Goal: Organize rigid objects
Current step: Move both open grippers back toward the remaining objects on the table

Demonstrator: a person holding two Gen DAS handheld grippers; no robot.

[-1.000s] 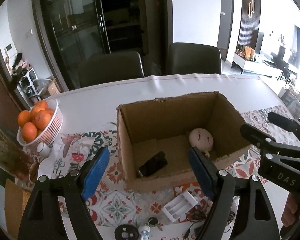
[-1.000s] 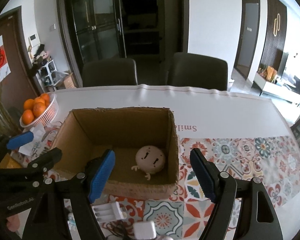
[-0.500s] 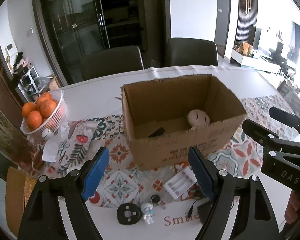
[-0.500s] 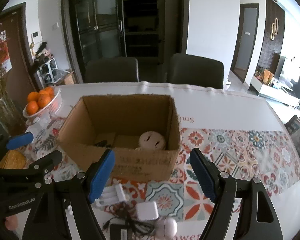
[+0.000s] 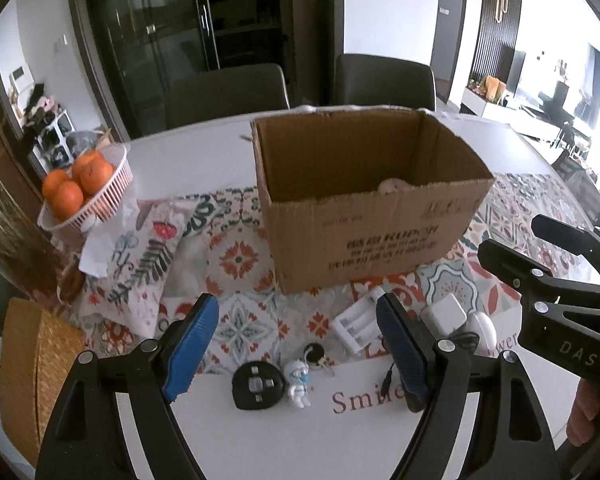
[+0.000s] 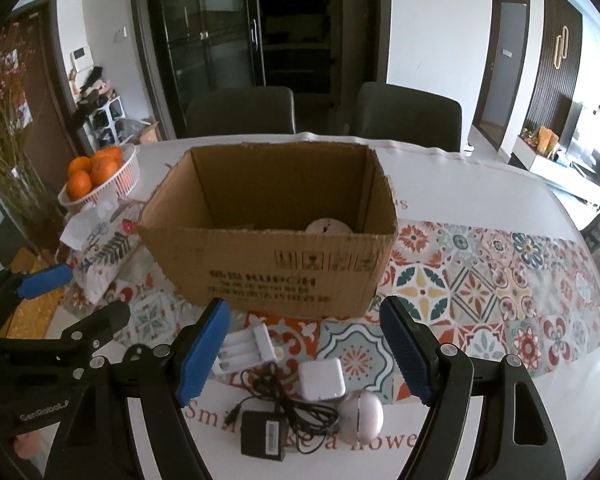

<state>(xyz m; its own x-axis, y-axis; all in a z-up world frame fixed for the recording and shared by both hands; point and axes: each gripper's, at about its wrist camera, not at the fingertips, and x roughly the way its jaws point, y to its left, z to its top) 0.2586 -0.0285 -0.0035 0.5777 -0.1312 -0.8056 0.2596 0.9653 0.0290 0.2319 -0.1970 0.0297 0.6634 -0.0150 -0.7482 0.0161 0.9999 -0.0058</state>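
An open cardboard box point(image 5: 372, 236) point(image 6: 268, 268) stands on the patterned runner; a round beige toy point(image 6: 329, 227) shows just over its near wall. In front of it lie a white battery holder point(image 5: 354, 326) point(image 6: 244, 350), a white charger cube point(image 6: 322, 378) point(image 5: 446, 314), a black adapter with cable point(image 6: 265, 438), a white oval case point(image 6: 364, 414), a black round disc point(image 5: 257, 387) and a small white figure keychain point(image 5: 299, 380). My left gripper point(image 5: 298, 350) is open and empty above the disc and keychain. My right gripper point(image 6: 304, 350) is open and empty above the charger cube.
A white basket of oranges point(image 5: 86, 190) point(image 6: 100, 174) stands at the left with a patterned cloth point(image 5: 140, 256) beside it. A woven mat point(image 5: 32, 376) lies at the near left edge. Two dark chairs point(image 6: 240, 112) stand behind the table.
Both grippers have pulled back and down from over the box toward the near table edge. The small items in front of the box have come into view. Both stayed open.
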